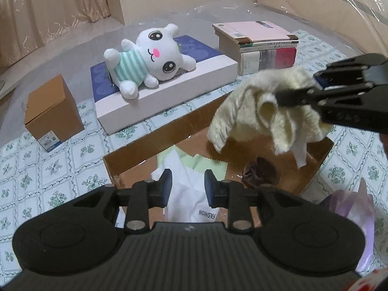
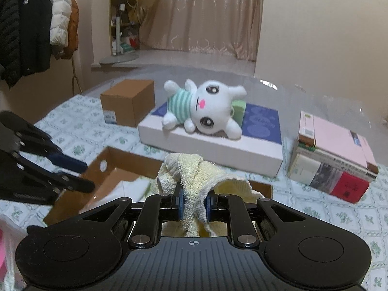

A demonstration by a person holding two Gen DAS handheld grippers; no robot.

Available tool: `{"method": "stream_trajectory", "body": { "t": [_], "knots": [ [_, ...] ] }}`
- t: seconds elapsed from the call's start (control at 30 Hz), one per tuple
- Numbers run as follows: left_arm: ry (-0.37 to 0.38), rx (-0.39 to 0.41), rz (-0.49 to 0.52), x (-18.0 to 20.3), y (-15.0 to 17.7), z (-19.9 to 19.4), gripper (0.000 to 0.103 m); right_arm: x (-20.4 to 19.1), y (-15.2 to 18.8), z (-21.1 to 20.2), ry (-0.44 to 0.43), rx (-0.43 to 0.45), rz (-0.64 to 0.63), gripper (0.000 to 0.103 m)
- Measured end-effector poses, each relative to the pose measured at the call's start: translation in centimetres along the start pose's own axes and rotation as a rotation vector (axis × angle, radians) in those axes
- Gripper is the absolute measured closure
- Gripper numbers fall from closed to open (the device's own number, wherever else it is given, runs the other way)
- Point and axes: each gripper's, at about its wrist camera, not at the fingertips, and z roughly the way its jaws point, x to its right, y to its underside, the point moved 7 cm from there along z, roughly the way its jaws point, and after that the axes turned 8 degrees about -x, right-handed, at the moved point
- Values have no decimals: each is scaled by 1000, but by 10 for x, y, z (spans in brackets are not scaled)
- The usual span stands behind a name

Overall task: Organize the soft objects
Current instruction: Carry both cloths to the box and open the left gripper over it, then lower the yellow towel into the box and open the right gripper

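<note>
My right gripper is shut on a cream towel and holds it above the open cardboard box. In the left wrist view the towel hangs from the right gripper over the box. My left gripper is open and empty above the box's near side. In the box lie a white cloth printed FASHION, a green cloth and a dark brown soft item. A white plush bunny in a striped shirt lies on a flat white-and-blue box.
A small brown carton stands at the left. A stack of books sits at the back right. A pale purple plastic bag lies right of the open box. The flowered tablecloth covers the table. Coats hang at the far left.
</note>
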Motion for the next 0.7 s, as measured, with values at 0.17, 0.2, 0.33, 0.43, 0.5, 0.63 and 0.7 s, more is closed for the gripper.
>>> {"method": "stream_trajectory", "body": {
  "t": [0.17,0.2,0.33,0.43,0.5,0.63,0.7],
  "knots": [
    [-3,19,-6,-1,2,-10,78,7,16,20,-35,-101,39,85],
    [-1,23,-6,-1,2,-12,78,8,20,26,-60,-136,56,80],
    [-2,39,-12,1,5,-23,78,16,29,24,-83,-161,135,39],
    [-4,57,-26,2,8,-35,78,19,31,9,-69,-159,166,39],
    [-3,75,-35,4,10,-48,78,18,30,-5,-51,-152,169,39],
    [11,121,-64,13,21,-82,78,5,32,-43,-24,-111,166,39],
    [14,142,-78,20,28,-99,78,-6,35,-66,-35,-73,172,39]
  ]
}}
